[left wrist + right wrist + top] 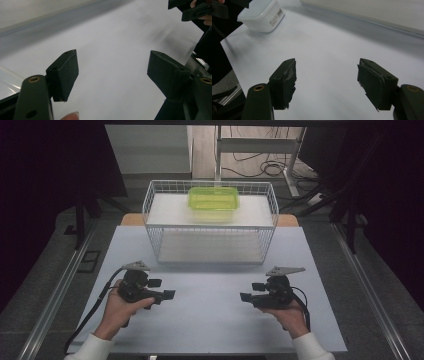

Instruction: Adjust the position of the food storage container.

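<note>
My left gripper rests low over the white table at the front left, held in a hand, and points right. It is open with nothing between its jaws. My right gripper is at the front right, points left toward the other, and is open and empty too. A lime-green lidded container sits on the upper shelf of a white wire basket at the back of the table. A white lidded plastic box stands on the table beyond the right gripper's jaws, near the left hand.
The basket's lower shelf holds nothing. In the left gripper view the right gripper shows at the top right, and a translucent edge sits at the lower left. Dark floor, metal rails and cables surround the table.
</note>
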{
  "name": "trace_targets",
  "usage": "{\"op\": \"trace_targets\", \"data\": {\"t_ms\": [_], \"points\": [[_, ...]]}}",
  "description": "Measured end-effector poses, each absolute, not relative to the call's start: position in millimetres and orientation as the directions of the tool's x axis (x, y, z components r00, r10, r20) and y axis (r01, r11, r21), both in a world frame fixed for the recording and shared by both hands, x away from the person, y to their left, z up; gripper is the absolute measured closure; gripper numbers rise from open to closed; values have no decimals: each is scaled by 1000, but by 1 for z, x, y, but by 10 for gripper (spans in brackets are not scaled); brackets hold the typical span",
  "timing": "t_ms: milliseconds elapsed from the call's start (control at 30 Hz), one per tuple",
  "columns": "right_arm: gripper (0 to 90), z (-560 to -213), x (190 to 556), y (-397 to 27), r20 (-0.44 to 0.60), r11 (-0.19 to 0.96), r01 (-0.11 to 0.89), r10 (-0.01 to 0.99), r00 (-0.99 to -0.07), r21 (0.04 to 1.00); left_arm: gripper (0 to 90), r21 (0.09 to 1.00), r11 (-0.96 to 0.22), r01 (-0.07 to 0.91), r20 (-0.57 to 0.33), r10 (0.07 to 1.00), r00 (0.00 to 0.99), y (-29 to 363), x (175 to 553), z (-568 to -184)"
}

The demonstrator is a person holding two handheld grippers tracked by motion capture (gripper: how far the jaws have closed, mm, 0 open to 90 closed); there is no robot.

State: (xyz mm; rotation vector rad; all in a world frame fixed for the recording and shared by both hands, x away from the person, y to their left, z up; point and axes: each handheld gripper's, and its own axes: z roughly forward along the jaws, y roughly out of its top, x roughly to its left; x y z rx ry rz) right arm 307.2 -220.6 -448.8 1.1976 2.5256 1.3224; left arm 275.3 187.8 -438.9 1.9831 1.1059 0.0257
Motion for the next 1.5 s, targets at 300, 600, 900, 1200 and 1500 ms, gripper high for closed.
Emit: {"op": "trace_targets", "data": {"t_ms": [300,600,900,1200,1500], "points": [[312,-449,308,-222,297,317,615,660,-690,722,247,676,-256,691,-316,746,586,201,280,-432],[309,-453,306,-222,293,333,618,658,-693,712,257,650,-238,721,-280,808,519,228,298,-424],[303,-452,305,-228,305,303,628,674,-673,717,323,601,-215,770,-279,847,454,257,331,-427],[299,-454,306,-226,305,310,627,668,-678,715,415,549,-236,802,-219,886,410,270,361,-440],[297,-455,305,-227,307,309,632,673,-673,711,809,481,-288,828,-130,911,392,278,378,-458]]}}
